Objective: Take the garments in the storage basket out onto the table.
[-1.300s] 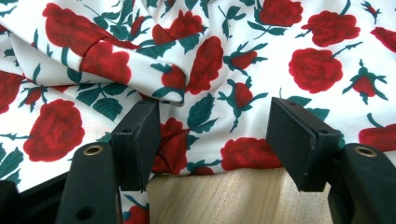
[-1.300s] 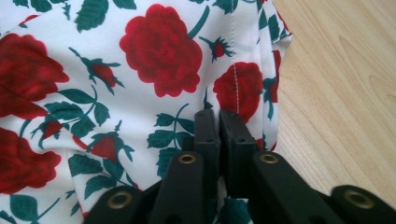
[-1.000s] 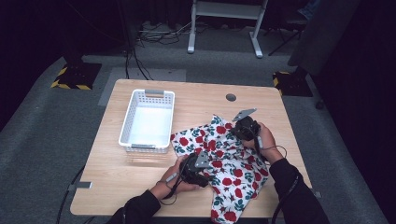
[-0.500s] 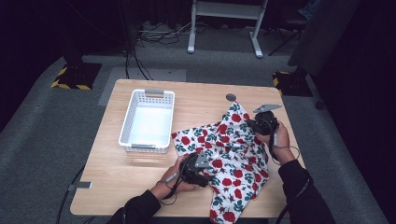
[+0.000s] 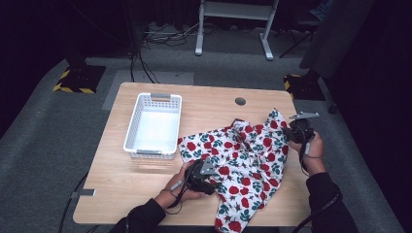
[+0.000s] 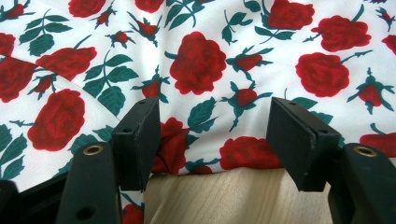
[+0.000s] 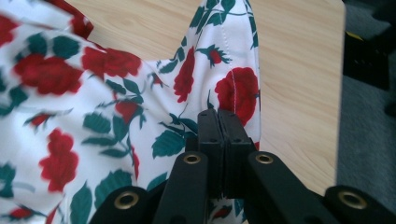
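White cloth (image 5: pixel 243 160) printed with red roses and green leaves lies rumpled over the right half of the table (image 5: pixel 204 104), one corner hanging off the near edge. The right gripper (image 7: pixel 218 122) is clamped tight on a hemmed edge of it, near the table's right side. The left gripper (image 6: pixel 212 135) stands wide at the cloth's near edge, its pads off the fabric. A white basket (image 5: pixel 154 127) sits to the left on the pale wood. Grey carpet and dark drapes surround.
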The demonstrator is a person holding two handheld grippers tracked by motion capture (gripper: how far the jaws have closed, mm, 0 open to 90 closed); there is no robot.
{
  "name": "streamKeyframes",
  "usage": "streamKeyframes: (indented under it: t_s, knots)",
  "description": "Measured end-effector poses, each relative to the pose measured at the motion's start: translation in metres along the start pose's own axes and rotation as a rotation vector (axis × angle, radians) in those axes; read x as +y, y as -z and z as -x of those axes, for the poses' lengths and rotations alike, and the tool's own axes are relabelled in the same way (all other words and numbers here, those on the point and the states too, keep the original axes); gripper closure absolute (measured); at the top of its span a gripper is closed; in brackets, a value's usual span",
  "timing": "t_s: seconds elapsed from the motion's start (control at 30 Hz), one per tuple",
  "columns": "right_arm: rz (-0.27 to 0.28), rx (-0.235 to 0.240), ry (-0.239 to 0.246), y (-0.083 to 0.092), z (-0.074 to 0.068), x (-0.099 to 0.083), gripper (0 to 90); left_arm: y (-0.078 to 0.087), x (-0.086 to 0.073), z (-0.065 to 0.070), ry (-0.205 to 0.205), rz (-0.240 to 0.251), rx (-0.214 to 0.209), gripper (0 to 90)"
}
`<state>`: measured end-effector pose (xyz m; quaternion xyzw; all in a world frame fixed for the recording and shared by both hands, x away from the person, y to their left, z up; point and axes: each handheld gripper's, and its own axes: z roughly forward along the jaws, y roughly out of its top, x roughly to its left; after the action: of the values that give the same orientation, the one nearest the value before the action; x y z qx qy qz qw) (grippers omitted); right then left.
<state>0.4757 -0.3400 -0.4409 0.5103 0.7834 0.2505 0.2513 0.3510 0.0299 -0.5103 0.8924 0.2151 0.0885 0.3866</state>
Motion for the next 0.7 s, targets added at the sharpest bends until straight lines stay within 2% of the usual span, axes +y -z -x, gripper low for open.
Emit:
streamKeyframes:
  t_s: [0.1,0.3,0.37,0.47,0.53,0.6,0.67,0.7]
  knots:
    - [-0.024,-0.026,-0.029,-0.003,0.010,-0.010,89.1,0.001,-0.001,0.000,0.005,0.000,0.003,35.3]
    - [-0.071,-0.090,-0.044,-0.009,0.022,-0.028,87.8,0.007,-0.007,-0.003,0.013,0.000,0.015,35.2]
    - [-0.080,-0.103,-0.067,-0.010,0.026,-0.035,85.6,0.009,-0.008,-0.004,0.017,0.001,0.019,35.2]
    - [-0.073,-0.108,-0.095,-0.010,0.030,-0.045,77.5,0.010,-0.010,-0.005,0.026,0.002,0.029,35.2]
    - [-0.062,-0.106,-0.095,-0.007,0.030,-0.050,71.0,0.011,-0.010,-0.006,0.028,-0.001,0.035,35.1]
    - [-0.051,-0.085,-0.097,-0.001,0.027,-0.054,67.7,0.011,-0.008,-0.005,0.033,-0.016,0.047,34.8]
    - [-0.012,-0.070,-0.096,0.008,0.022,-0.057,62.4,0.012,-0.006,-0.002,0.029,-0.031,0.074,33.3]
    - [0.017,-0.049,-0.082,0.013,0.018,-0.059,59.9,0.012,-0.006,-0.002,0.029,-0.031,0.074,32.5]
